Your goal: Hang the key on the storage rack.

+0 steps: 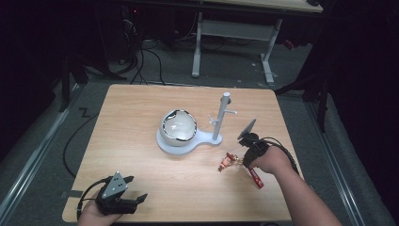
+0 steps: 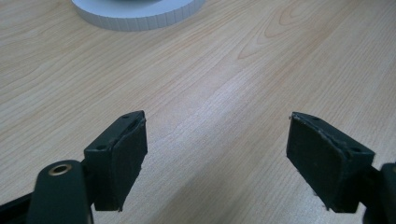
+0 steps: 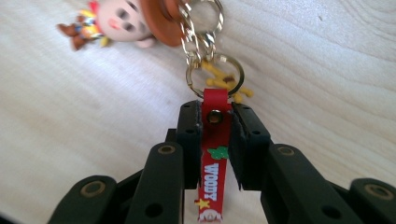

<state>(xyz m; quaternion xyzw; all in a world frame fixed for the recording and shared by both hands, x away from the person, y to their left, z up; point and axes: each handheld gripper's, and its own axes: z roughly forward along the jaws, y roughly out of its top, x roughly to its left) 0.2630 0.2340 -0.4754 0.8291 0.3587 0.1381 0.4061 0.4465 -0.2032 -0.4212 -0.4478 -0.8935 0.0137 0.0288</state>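
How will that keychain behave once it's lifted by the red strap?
The right gripper is shut on the red strap, which looks thin and probably floppy. The figure charm hangs off loose chain rings, so it will likely dangle and swing. It looks small, probably light.

In the right gripper view we lose the lower end of the red printed rubber strap at the bottom edge, and its middle is pinched out of sight between the black jaws of the right gripper. The small cartoon cowboy figure charm is blurred and cut off by the top edge, so we cannot read its face or hat fully. A yellow piece behind the metal key ring is too blurred to name. In the left gripper view the white ribbed round stand base is cropped at the top edge. In the high view the glossy white bowl reflects glare, hiding its inside.
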